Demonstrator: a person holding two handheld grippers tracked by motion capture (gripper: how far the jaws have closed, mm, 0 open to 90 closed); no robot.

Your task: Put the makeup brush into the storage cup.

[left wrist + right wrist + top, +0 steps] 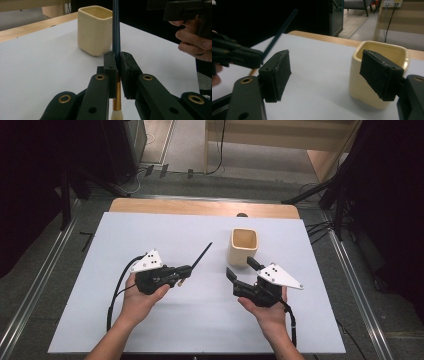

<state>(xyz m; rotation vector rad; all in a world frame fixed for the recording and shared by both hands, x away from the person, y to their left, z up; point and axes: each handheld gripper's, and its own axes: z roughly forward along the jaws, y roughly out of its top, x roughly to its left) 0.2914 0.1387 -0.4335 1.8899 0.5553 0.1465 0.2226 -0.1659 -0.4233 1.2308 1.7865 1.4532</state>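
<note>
Above the white tabletop (165,330), the left hand-held gripper (187,270) pinches a thin, light, stiff brush (116,30) near its golden ferrule, a good holding place, while the right hand-held gripper (242,267), spread and empty, waits beside the fragile-looking cream cup (243,247).

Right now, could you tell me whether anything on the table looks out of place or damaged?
Nothing stands out. The cream square cup stands upright and intact on the white table, and the left gripper holds the paintbrush cleanly by its handle.
</note>
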